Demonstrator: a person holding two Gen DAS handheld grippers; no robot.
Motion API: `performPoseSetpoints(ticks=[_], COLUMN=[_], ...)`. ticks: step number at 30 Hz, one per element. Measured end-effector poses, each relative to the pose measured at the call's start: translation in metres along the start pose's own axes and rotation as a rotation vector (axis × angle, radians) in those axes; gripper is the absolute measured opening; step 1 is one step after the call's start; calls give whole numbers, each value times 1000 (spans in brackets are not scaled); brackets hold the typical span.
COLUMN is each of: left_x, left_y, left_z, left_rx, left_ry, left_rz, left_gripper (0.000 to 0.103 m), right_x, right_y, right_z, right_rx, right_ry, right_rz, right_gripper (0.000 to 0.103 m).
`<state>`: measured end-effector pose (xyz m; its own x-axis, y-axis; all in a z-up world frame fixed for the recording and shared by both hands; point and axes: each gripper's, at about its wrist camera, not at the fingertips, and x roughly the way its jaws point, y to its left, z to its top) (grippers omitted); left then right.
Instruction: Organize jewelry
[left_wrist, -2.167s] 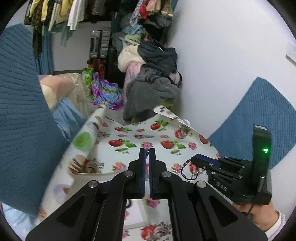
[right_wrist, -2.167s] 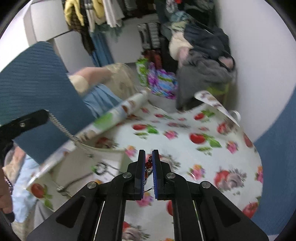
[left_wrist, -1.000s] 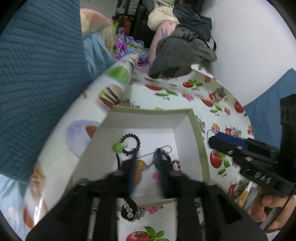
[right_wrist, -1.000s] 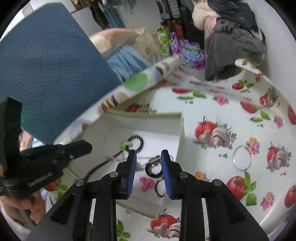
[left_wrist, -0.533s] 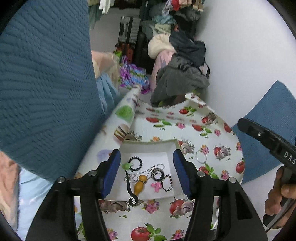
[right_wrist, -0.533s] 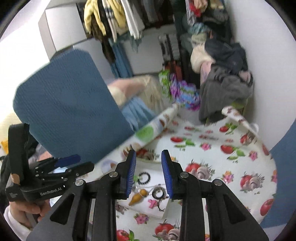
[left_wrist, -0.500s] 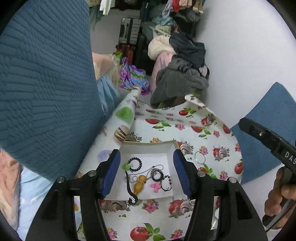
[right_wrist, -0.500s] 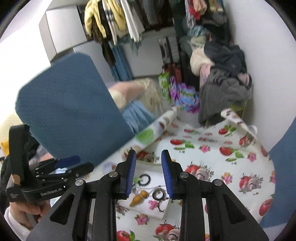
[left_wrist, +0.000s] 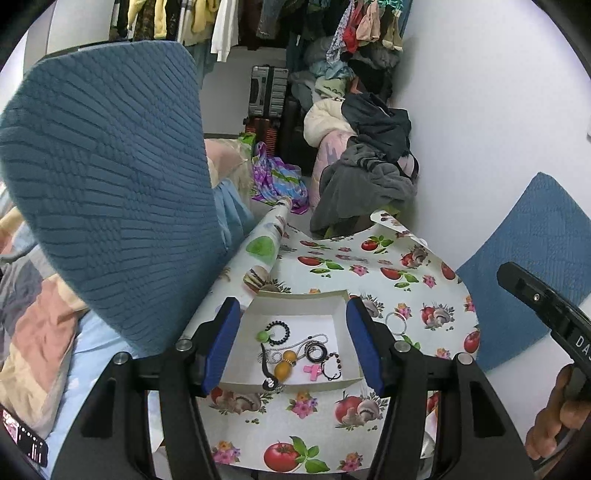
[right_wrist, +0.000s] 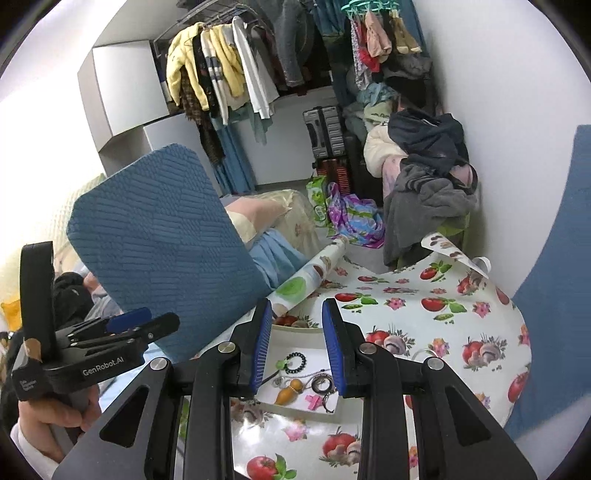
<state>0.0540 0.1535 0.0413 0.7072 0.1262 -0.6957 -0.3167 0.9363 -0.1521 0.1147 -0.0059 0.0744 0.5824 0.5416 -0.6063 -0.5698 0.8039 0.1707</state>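
My left tool (left_wrist: 291, 341) hangs above the surface (left_wrist: 391, 275) with its blue-padded fingers (left_wrist: 221, 343) spread wide apart, gripping nothing and touching nothing. Framed between those fingers lies the shallow white cardboard tray (left_wrist: 341, 302), resting on the fruit-and-mushroom printed oilcloth.

Inside the tray I see a small black beaded bracelet (left_wrist: 279, 328) with a green bead (left_wrist: 262, 335) beside it, a thin silver chain (left_wrist: 295, 347), an amber gourd-shaped pendant (left_wrist: 285, 363) on a black cord, a black ring-shaped band (left_wrist: 316, 352), a pink cross charm (left_wrist: 312, 371) and a dark beaded bracelet (left_wrist: 331, 367). Just outside my right-hand finger, beyond the tray wall, a thin silver bangle (left_wrist: 396, 322) lies on the oilcloth.

My right tool (right_wrist: 297, 349) also stands open, though less widely, its fingers empty and clear of everything; the tray (right_wrist: 314, 336) shows between and below them. From this view the body of my left tool (right_wrist: 142, 325) appears off to the left, held in my left hand (right_wrist: 55, 410), and its side reads "GenRobot.AI". In the left view the body of my right tool (left_wrist: 546, 314) crosses the far right edge with the letters "DA" legible, the rest cut off.

A big blue textured cushion (left_wrist: 107, 192) leans up left of the tray.
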Motion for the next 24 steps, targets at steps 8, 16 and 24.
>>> performPoseSetpoints(ticks=[8, 16, 24], left_x=[0, 6, 8], left_y=[2, 0, -2], left_z=[-29, -60, -75], left_rx=[-16, -16, -2], left_ry=[53, 116, 144], left_rz=[1, 13, 17], left_gripper=[60, 61, 61], right_x=[-14, -17, -11], right_y=[-1, -6, -8], right_z=[-29, -59, -89], right_rx=[-2, 23, 42], right_ry=[11, 39, 94], right_rz=[-58, -95, -123], right_gripper=[26, 26, 26])
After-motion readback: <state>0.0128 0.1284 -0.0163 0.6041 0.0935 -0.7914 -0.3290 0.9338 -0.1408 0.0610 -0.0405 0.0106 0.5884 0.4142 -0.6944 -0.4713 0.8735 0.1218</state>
